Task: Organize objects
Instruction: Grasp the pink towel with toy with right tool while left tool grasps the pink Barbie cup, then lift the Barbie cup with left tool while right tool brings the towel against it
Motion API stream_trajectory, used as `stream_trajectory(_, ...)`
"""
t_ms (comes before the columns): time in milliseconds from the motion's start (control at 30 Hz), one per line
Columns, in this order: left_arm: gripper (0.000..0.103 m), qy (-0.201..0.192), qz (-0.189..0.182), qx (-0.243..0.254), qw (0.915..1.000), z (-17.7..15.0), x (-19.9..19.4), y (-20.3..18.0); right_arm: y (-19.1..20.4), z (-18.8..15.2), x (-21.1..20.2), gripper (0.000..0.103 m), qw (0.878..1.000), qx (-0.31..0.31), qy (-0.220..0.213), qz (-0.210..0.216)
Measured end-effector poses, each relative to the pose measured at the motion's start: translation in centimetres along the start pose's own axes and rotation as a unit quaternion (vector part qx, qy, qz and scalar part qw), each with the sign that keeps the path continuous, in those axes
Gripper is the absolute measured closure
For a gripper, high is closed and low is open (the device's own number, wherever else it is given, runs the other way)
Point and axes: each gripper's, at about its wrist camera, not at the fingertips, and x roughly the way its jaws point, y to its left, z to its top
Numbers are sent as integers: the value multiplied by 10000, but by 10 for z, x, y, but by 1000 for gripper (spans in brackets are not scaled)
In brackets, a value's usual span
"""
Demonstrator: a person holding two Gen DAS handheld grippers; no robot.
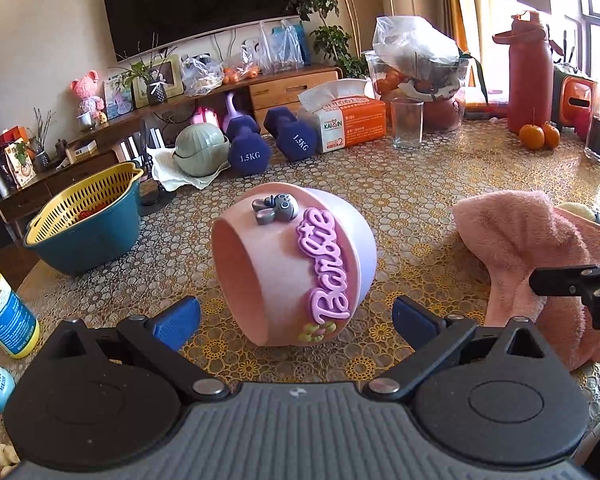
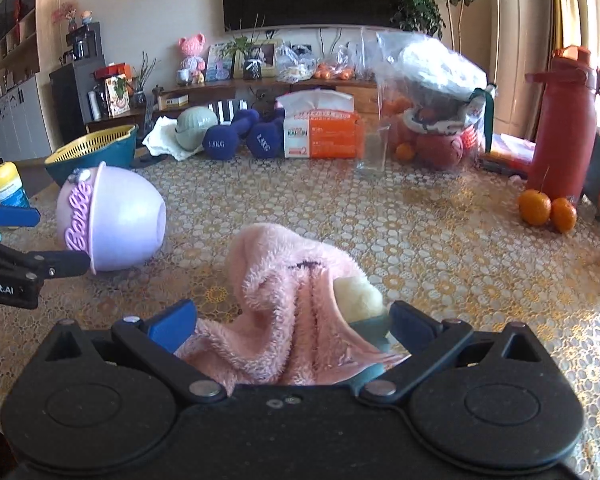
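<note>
Pink plastic Barbie bowl [image 1: 292, 264] on side mid-table: light, rigid, slick; grip rim. Left gripper [image 1: 296, 320] wide open, empty. Right gripper [image 2: 292, 326] open around soft pink fleece towel [image 2: 292, 304], grip unconfirmed.

1. Pink Barbie bowl [image 1: 292, 264]: matt smooth plastic; raised rubbery-looking lettering, slightly glossy.
2. Pink towel [image 2: 296, 312]: fluffy, shaggy cloth.
3. Tablecloth [image 1: 420, 200]: glossy, lace-patterned, embossed-looking.
4. Dumbbells [image 1: 246, 146]: matt blue coating.
5. Glass tumbler [image 1: 407, 123]: clear, smooth.
6. Colander basket [image 1: 86, 222]: smooth plastic, perforated yellow inner.
7. Tissue pack [image 1: 346, 122]: shiny wrap, soft paper on top.
8. Left gripper [image 1: 296, 316]: matt black plastic, blue pads, metal pivot pins.
</note>
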Motion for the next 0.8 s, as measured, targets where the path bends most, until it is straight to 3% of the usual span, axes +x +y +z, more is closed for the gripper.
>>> stream_trajectory(167,1,109,5,-52,9999,1,18,3,-1,-9,26,1,9993,42,351,-103)
stream_trajectory(267,1,72,-37,18,10000,2,22,1,0,-11,29,13,9991,64,403,-99)
stream_trajectory(333,9,22,-97,88,9999,4,24,-1,1,-11,29,19,9991,16,421,-104)
stream_trajectory(367,18,12,-124,128,9998,4,25,-2,1,-11,28,20,9990,-5,421,-115)
stream_trajectory(433,24,5,-141,234,9996,5,26,-6,1,-10,28,29,9991,-54,387,-140)
stream_trajectory(500,40,-31,-228,349,9991,6,24,-10,2,-9,27,37,9992,-82,364,-121)
stream_trajectory(600,54,-77,-284,557,9980,8,19,-18,3,-7,24,47,9994,-144,274,-147)
stream_trajectory(800,70,-104,-560,689,9960,14,6,-30,-2,-4,11,58,9999,22,43,-126)
